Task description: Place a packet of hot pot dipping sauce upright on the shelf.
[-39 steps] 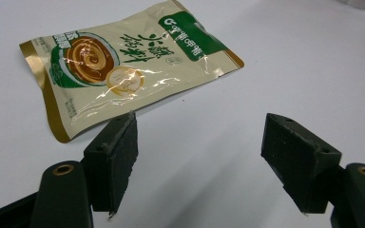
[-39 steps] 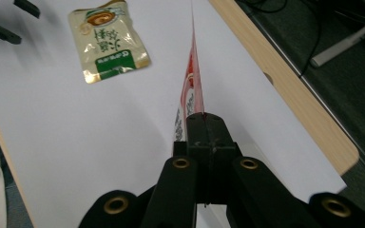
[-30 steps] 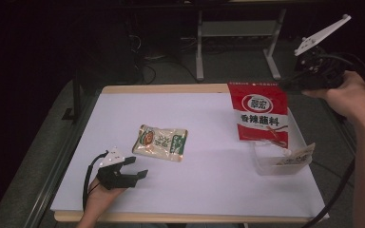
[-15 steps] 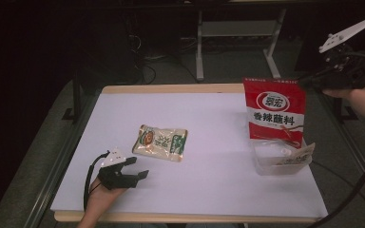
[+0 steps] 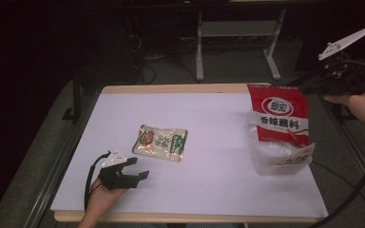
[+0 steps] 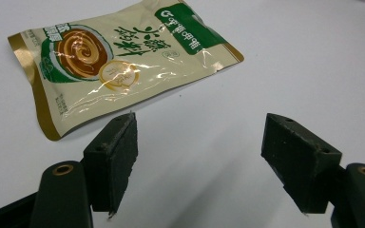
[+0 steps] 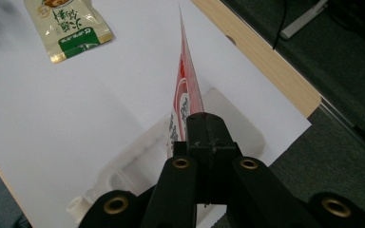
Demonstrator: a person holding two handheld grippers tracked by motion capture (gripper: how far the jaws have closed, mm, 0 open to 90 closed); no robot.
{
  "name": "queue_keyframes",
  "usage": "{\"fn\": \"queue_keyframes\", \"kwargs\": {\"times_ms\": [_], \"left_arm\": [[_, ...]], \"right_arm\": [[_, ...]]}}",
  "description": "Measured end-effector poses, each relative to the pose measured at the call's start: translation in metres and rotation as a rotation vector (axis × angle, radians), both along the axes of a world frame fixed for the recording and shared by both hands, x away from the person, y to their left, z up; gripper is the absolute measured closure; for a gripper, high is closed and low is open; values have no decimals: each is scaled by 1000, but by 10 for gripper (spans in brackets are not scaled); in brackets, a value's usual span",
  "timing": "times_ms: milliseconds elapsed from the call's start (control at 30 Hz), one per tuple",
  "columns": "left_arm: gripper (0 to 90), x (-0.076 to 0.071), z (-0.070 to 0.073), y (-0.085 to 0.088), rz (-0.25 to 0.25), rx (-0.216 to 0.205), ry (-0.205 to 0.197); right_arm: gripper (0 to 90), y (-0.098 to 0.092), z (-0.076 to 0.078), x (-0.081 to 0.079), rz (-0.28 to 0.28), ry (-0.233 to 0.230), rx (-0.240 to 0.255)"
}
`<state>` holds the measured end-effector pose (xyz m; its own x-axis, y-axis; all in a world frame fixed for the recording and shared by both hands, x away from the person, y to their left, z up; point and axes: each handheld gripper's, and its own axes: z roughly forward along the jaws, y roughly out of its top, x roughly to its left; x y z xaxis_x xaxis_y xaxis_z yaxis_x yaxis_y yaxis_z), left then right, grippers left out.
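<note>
Red seasoning pouch [image 5: 279, 114] hung from my right gripper [image 5: 313, 86], whose jaws were pressed together on its upper right corner. It dangled upright over the clear plastic container [image 5: 280, 161] at the right side of the white table [image 5: 218, 190], its lower edge down at the container's mouth. From the high view I could read the pouch's face: a white oval logo on red, a white band of dark characters below it, and a strip of white at the bottom corner. My right gripper view gave none of that; there the pouch [image 7: 185, 90] showed edge-on, a thin red and white blade rising from the closed jaws, with the container [image 7: 138, 166] lying pale beneath it and a white cap [image 7: 78, 206] at its near end.

My left gripper [image 5: 132, 167] rested low near the front left of the table, jaws spread and holding nothing. Its own view showed the beige sauce packet [image 6: 119, 57] lying flat just beyond the pads, with a brown swirl picture, a green corner label and gold edges, detail that was too small to make out from above, where the packet [image 5: 160, 142] was a pale patch mid-table.

Compared with a second before, the red pouch had travelled to the right and sat lower over the container, my right hand with it. The left gripper and the beige packet lay as they had.
</note>
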<state>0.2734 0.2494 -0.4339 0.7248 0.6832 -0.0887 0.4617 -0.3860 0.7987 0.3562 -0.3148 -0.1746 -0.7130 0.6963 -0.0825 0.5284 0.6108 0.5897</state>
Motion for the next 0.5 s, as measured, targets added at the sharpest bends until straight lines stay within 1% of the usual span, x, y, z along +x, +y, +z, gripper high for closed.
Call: {"fn": "queue_keyframes", "kwargs": {"times_ms": [133,233,333,433,500], "left_arm": [[278,0,-1,-1,-7,6,1],[278,0,0,-1,-6,5,0],[277,0,0,-1,-5,4,1],[277,1,-1,-1,-6,6,-1],[277,1,-1,-1,-5,5,0]], "right_arm": [[900,-1,-11,3,7,13,8],[900,-5,-17,4,3,15,28],[900,-12,-28,6,-23,38,14],[900,-24,-34,6,-54,33,51],[900,-32,-37,5,-80,39,57]]}}
